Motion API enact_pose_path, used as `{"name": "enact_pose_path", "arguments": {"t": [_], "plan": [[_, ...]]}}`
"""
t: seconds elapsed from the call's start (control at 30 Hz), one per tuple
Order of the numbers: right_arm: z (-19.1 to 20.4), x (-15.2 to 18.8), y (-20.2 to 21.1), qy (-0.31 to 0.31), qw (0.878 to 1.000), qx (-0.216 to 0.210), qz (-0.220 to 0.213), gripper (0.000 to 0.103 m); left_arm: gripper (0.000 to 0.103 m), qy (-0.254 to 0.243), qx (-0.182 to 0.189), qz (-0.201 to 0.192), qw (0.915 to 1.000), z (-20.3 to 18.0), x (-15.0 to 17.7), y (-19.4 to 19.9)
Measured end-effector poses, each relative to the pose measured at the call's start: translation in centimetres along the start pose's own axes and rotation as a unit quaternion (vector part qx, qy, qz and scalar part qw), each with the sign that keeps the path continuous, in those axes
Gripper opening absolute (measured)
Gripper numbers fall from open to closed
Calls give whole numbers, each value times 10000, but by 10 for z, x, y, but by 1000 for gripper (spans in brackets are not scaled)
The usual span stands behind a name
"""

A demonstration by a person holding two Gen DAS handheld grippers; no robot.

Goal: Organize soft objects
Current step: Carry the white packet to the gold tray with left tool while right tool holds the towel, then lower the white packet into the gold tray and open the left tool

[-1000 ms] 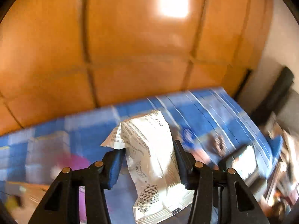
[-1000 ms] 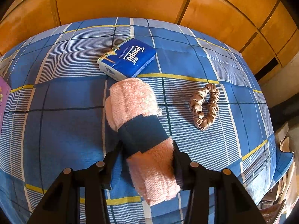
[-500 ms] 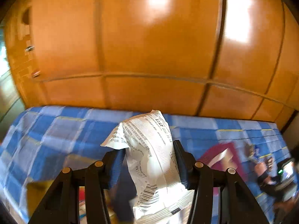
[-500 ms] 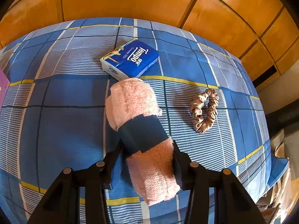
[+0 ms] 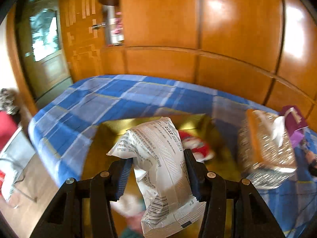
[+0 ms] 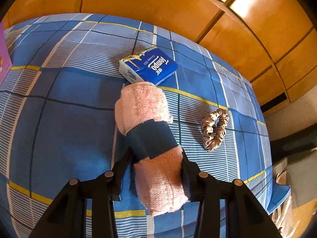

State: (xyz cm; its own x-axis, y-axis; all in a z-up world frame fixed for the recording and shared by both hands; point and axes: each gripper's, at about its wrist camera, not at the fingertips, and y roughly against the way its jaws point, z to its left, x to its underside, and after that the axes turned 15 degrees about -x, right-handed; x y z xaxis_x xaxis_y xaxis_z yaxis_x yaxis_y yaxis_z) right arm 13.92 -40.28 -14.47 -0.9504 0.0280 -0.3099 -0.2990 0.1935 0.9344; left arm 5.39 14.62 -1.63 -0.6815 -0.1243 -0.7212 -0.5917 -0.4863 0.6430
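A bed (image 6: 59, 103) under a blue checked cover fills both views, with wooden panels (image 5: 198, 19) behind it. On the bed in the left wrist view sits a gold box (image 5: 194, 122), open at the top, with something red (image 5: 196, 146) blurred inside it, and just to its right a shiny woven basket (image 5: 265, 148) beside a purple card (image 5: 295, 119). The left tongs (image 5: 157, 170) are pinched onto a white printed packet (image 5: 158, 168), held up above the box; its long axis runs from its barcode end near the camera up and away towards the panels. In the right wrist view the right tongs (image 6: 156, 166) grip a rolled pink towel (image 6: 150, 138) bound by a dark band (image 6: 152, 140); the roll points away and slightly left, its far end overlapping a blue tissue pack (image 6: 150, 67) lying on the cover. Whether the roll touches the bed cannot be told. A beige hair scrunchie (image 6: 214, 131) lies apart to the right.
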Motion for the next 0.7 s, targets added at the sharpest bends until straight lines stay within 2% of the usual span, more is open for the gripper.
{"name": "enact_pose_path", "arguments": {"t": [0.07,0.23,0.5,0.7], "plan": [[3,0,0,84,9999,74,-5,41,52,40,-221,-32,9997,15,9,-2],[9,1,-1,233,9995,233,-11,39,52,87,-437,-45,9990,35,22,-9],[14,3,1,255,9992,298,-22,39,53,208,-427,175,9987,45,34,-21],[14,3,1,245,9993,296,-16,39,62,211,-400,277,9986,43,39,-24]]}}
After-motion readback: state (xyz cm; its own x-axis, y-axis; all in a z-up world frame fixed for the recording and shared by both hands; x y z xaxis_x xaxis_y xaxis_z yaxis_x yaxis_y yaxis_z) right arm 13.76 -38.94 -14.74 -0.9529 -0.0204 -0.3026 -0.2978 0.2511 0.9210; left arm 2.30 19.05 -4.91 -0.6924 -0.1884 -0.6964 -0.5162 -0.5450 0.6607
